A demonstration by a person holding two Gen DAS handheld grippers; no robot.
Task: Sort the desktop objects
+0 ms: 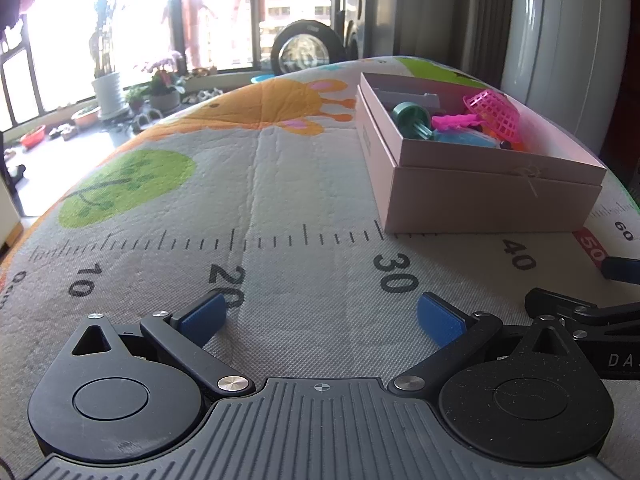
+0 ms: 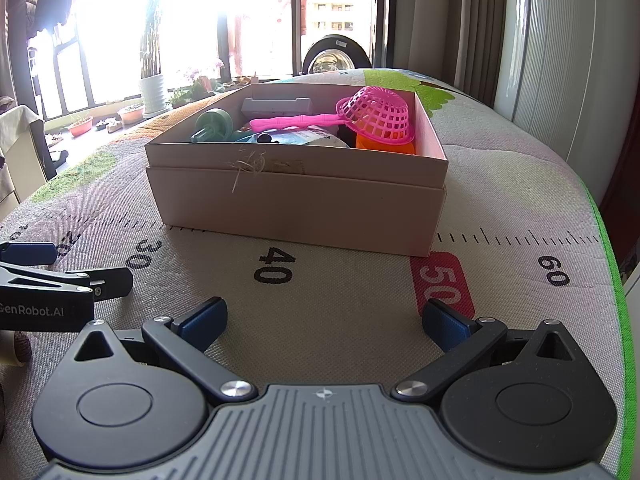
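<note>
A pale pink cardboard box (image 1: 480,200) stands on the printed play mat; it also shows in the right wrist view (image 2: 304,208). It holds a pink mesh strainer (image 2: 378,114), an orange piece (image 2: 380,144), a green round toy (image 2: 214,122), a grey tray (image 2: 276,105) and a blue packet (image 2: 296,136). The strainer (image 1: 494,114) and green toy (image 1: 412,118) show in the left wrist view too. My left gripper (image 1: 320,316) is open and empty, low over the mat left of the box. My right gripper (image 2: 324,316) is open and empty, in front of the box.
The mat (image 1: 256,184) carries a printed ruler and a giraffe picture. Its right edge (image 2: 612,264) drops off close by. Plant pots (image 1: 108,92) and a window lie beyond the far edge. Each gripper sees the other at its side (image 1: 580,320) (image 2: 52,284).
</note>
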